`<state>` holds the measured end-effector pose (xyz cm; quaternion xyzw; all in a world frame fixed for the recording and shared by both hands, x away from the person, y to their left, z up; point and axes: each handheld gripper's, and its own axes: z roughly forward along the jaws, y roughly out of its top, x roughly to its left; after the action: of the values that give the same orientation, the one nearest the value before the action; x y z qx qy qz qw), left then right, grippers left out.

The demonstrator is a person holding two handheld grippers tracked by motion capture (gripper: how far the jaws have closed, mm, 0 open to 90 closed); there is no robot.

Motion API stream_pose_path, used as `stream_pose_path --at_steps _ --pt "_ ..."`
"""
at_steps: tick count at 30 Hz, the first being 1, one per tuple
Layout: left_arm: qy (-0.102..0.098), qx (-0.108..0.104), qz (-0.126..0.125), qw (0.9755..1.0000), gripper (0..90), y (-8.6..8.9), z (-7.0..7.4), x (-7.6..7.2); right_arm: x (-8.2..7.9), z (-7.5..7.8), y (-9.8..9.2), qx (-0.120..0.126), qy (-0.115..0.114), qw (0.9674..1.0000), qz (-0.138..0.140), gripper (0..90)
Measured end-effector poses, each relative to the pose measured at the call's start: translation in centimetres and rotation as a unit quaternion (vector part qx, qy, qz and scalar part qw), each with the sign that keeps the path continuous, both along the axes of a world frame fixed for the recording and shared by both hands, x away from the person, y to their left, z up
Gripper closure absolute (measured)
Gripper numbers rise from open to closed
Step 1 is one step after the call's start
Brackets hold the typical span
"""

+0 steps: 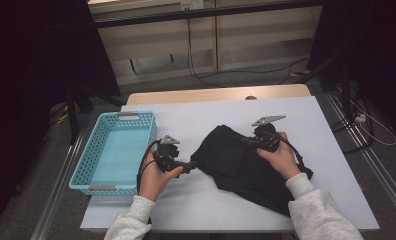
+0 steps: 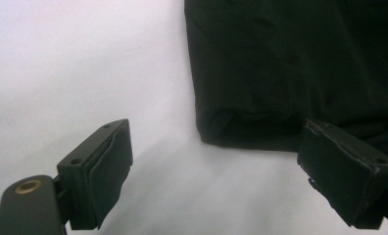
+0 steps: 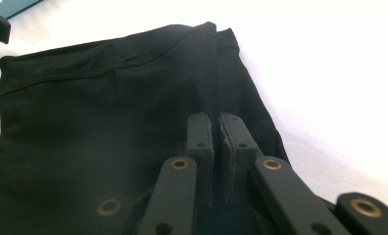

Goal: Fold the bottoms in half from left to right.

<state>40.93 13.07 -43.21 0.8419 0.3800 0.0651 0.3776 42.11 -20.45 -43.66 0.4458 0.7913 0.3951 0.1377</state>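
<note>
On the left side of the white table (image 1: 306, 150) sits one turquoise plastic basket (image 1: 113, 152), with nothing in it. Just right of it, the person's left gripper (image 1: 188, 166) rests low at the left edge of the cloth. Its jaws stand wide apart, and in the left gripper view (image 2: 216, 166) the near corner of the cloth lies between and just beyond them, not touched by either pad.

In the middle of the table lies one black garment (image 1: 236, 165), loosely folded and spread toward the near right edge. At its far right side, the right gripper (image 1: 251, 141) sits over the fabric. In the right gripper view (image 3: 216, 142) its jaws are pressed together; whether a thin fold of cloth is pinched between them cannot be told, since the pads are dark against dark fabric.

What could go wrong, as a judgement: if the right jaws hold only a thin layer or nothing, a pull would let the garment slip free and the fold collapse. If the left jaws close short of the corner, they would grip air, or nudge the cloth away and bunch it.

Counted: one basket, one garment, two grippers, one table.
</note>
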Motion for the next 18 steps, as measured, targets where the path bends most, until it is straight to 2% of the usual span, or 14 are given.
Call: stream_pose_path --at_steps 10,18 --pt "-0.001 -0.006 -0.005 1.0000 12.2 -0.15 0.18 -0.01 -0.46 0.23 -0.56 0.009 0.000 1.0000 -0.002 84.5" --pt "-0.003 -0.004 -0.014 0.9999 12.2 -0.39 0.33 0.14 -0.69 0.14 -0.84 0.006 0.001 1.0000 -0.004 84.5"
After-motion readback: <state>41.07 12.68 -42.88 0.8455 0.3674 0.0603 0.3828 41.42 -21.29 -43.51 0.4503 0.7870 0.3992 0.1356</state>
